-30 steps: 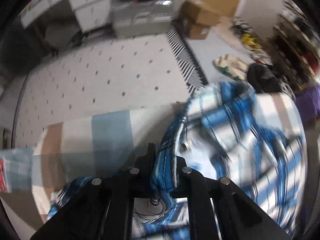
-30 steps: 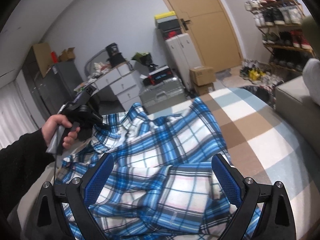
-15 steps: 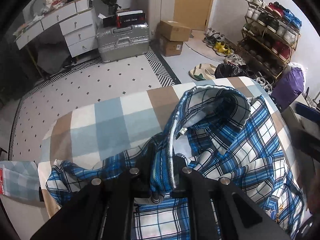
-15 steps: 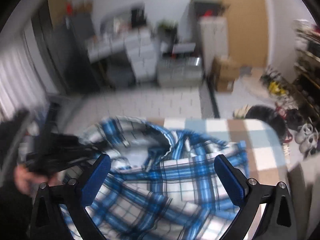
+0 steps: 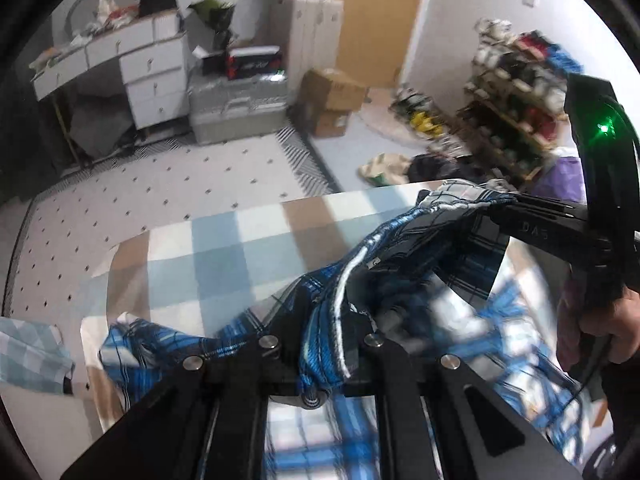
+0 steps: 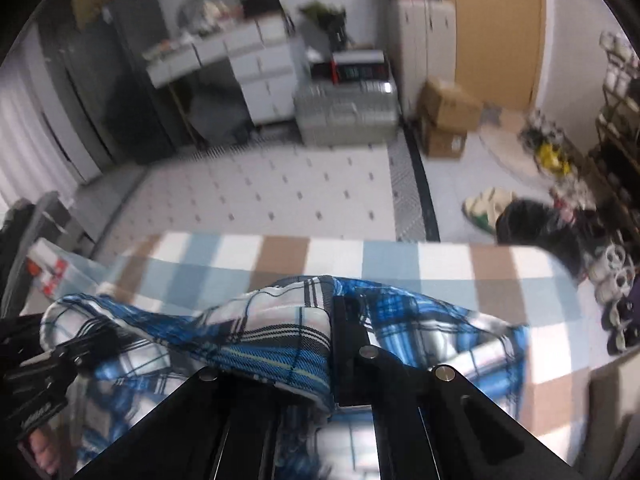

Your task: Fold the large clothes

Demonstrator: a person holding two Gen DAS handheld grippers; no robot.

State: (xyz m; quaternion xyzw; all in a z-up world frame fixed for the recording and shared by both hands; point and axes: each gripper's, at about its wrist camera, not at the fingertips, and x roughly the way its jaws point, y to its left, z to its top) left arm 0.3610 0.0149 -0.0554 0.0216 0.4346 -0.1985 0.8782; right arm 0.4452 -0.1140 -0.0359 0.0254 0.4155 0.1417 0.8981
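Your left gripper (image 5: 320,344) has its jaws clenched on a bunched edge of the blue plaid shirt (image 5: 400,248). Your right gripper (image 6: 320,344) has just snapped its jaws closed, and a fold of the same shirt is pinched between them. The cloth stretches between the two grippers, lifted above the checked bedspread (image 5: 224,248), with the rest of it hanging and lying on the bed below. Beyond the bed's edge are the dotted rug (image 6: 272,188) and a silver suitcase (image 6: 348,112).

We see the plaid shirt (image 5: 404,248) smeared by motion blur lower down, perhaps hanging; its hem runs off frame.
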